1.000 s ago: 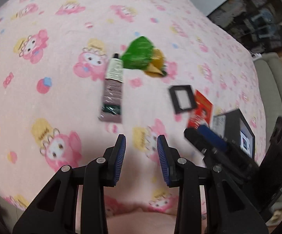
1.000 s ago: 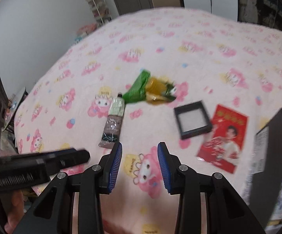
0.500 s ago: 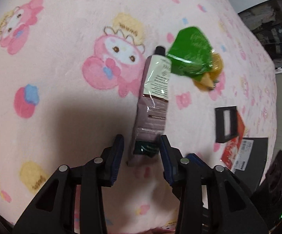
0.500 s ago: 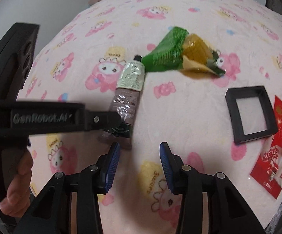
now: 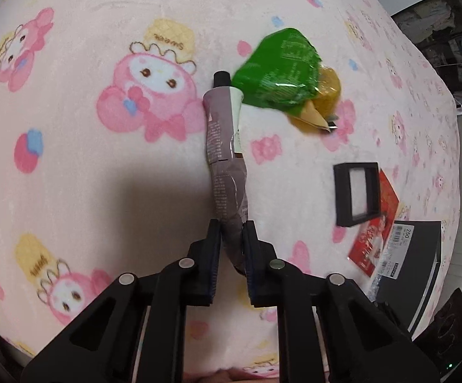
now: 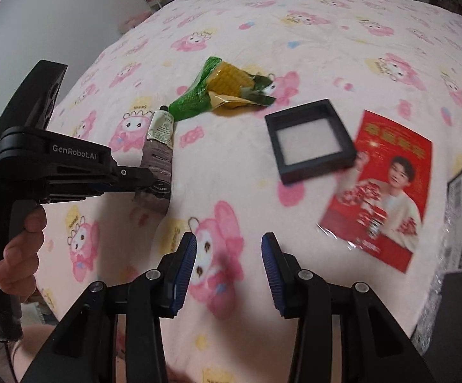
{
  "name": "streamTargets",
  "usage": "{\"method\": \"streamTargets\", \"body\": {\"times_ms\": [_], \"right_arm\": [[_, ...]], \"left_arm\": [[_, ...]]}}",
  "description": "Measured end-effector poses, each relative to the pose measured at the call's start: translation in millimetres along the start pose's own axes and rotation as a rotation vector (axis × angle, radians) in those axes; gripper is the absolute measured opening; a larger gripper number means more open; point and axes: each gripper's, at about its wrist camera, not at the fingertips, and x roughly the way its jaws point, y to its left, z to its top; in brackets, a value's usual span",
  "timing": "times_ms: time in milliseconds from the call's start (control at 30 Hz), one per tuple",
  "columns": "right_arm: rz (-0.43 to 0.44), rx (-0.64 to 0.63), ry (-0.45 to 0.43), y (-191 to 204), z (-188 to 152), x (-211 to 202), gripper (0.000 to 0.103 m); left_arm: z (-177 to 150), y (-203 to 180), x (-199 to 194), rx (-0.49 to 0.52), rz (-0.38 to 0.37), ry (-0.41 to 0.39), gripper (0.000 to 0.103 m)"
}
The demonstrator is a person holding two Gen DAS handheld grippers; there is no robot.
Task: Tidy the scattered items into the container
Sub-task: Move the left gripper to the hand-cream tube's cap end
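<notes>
**Operator:** My left gripper (image 5: 231, 239) has just been closing, and now its fingers pinch the crimped tail of the tube (image 5: 226, 159). A moment ago that tube lay flat on the bed (image 5: 71, 175) between parted fingers; now it is turned on its edge and bent along its length, with the black cap end close beside the green corn packet (image 5: 279, 73).

**Observer:** Is it off the blanket?

**Operator:** I cannot tell. The tail is clamped, but the cap end looks to be resting on the fabric. From the right wrist view I see the left gripper reaching in from the side with the tube at its tip.

**Observer:** And your right gripper?

**Operator:** The right gripper (image 6: 228, 265) hovers with its fingers parted and nothing between them, above the blanket, near the black frame (image 6: 310, 140) and the red card (image 6: 381, 198), which overlap at one corner.

**Observer:** So where does the task stand?

**Operator:** I judge the first pick is secured, nothing more. The dark container (image 5: 416, 255) sits at the bed's edge, well apart from the tube, so I have a carry ahead. A thin grip on a floppy tail could let the tube swing or slip on the way.
</notes>
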Motion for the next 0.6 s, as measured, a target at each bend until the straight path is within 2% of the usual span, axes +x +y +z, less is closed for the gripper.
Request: {"method": "streamTargets", "body": {"times_ms": [133, 267, 367, 500, 567, 600], "right_arm": [[-0.015, -0.012, -0.027, -1, -9, -21, 0.038], [-0.017, -0.011, -0.042, -3, -20, -33, 0.038], [-0.061, 0.000, -0.036, -12, -32, -39, 0.038], [-0.093, 0.029, -0.023, -27, -51, -43, 0.038], [-0.119, 0.043, -0.006, -34, -59, -39, 0.038], [-0.126, 0.056, 0.003, -38, -62, -35, 0.038]], "left_arm": [[-21, -21, 4, 0.000, -0.056, 0.060, 0.013], [-47, -42, 6, 0.021, -0.116, 0.085, 0.013], [-64, -62, 15, 0.053, -0.164, 0.121, 0.013], [-88, -83, 39, 0.100, -0.242, 0.223, 0.013], [-94, -89, 36, 0.139, -0.226, 0.206, 0.013], [-94, -90, 31, 0.158, -0.187, 0.165, 0.013]]}}
